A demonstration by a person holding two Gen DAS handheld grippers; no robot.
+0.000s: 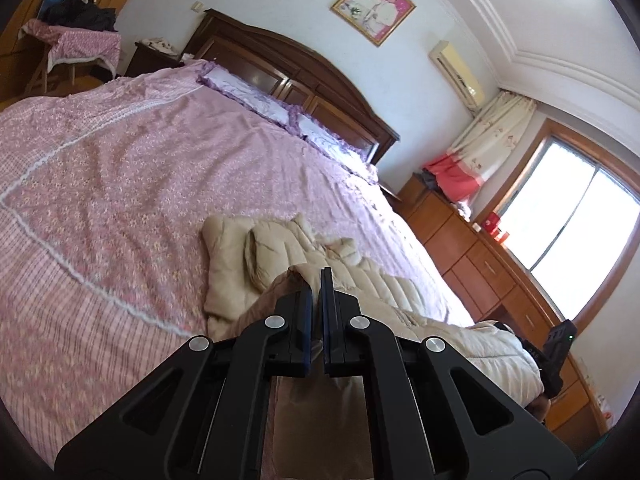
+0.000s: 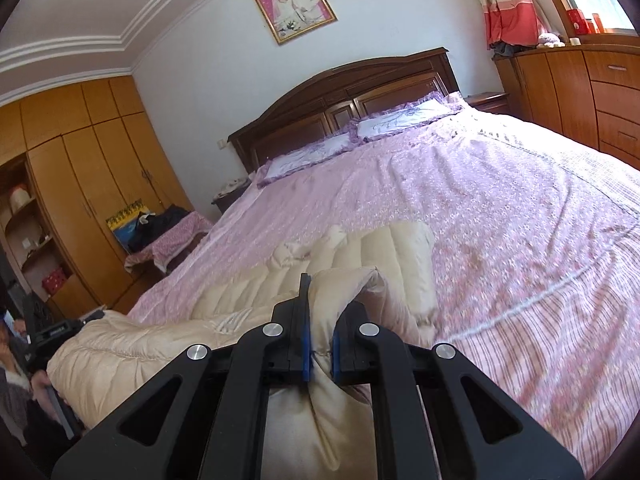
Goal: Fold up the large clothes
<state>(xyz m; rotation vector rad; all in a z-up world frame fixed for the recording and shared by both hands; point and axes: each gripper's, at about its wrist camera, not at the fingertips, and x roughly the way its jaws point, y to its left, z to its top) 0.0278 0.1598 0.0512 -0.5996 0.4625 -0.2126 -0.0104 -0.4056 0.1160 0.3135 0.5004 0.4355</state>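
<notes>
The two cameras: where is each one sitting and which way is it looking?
Left wrist view: sits on the left gripper, looking along its fingers over the cream jacket and pink bed toward the window; the fingers pinch jacket fabric.
Right wrist view: sits on the right gripper, looking toward the wardrobe; its fingers clamp a thick jacket fold, a hand shows lower left.
Both share the jacket, bed, headboard and framed picture.

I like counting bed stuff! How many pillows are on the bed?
2: both lie by the headboard, one pillow nearer the wardrobe side, the other pillow nearer the window side.
</notes>
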